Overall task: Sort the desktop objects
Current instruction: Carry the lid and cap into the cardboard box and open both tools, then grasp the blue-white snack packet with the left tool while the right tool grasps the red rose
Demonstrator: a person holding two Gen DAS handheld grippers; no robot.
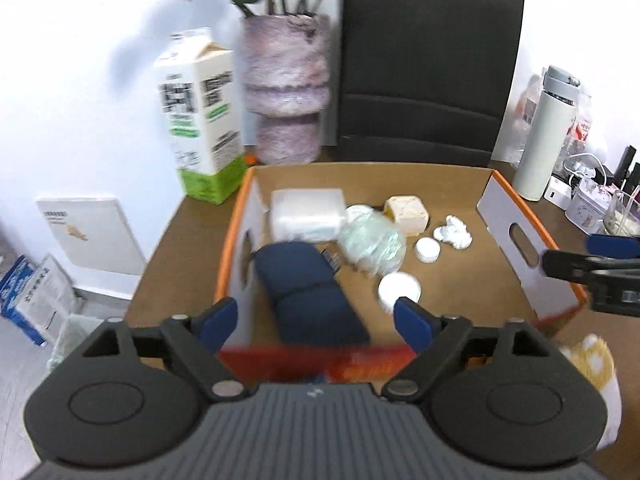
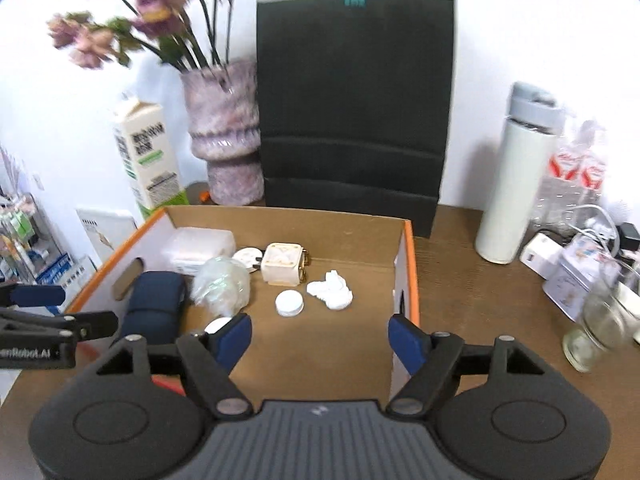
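The brown desk [image 2: 472,280] spreads out ahead of both my hand-held grippers, and the big black paper bag [image 2: 352,112] stands at its far side, straight ahead. Just in front of my fingers sits the open cardboard box [image 1: 516,240] with orange rims. To the far left of my left hand-held gripper [image 1: 316,320] stand the mottled purple vase [image 1: 286,92] and the milk carton [image 1: 200,120]; far right of my right hand-held gripper [image 2: 320,340] stands the white thermos [image 2: 516,184].

Inside the box, the dark blue folded pouch [image 1: 308,292] lies directly between and just beyond my left fingers. Beyond it sit a translucent plastic container [image 1: 306,216], a crumpled clear wrapper [image 1: 372,244] and a cream square case [image 1: 408,214]. A crumpled white tissue [image 2: 331,290] and a small white round lid [image 2: 289,303] lie ahead of my right hand-held gripper, near each other.

Both hand-held grippers have their jaws spread wide, holding nothing.
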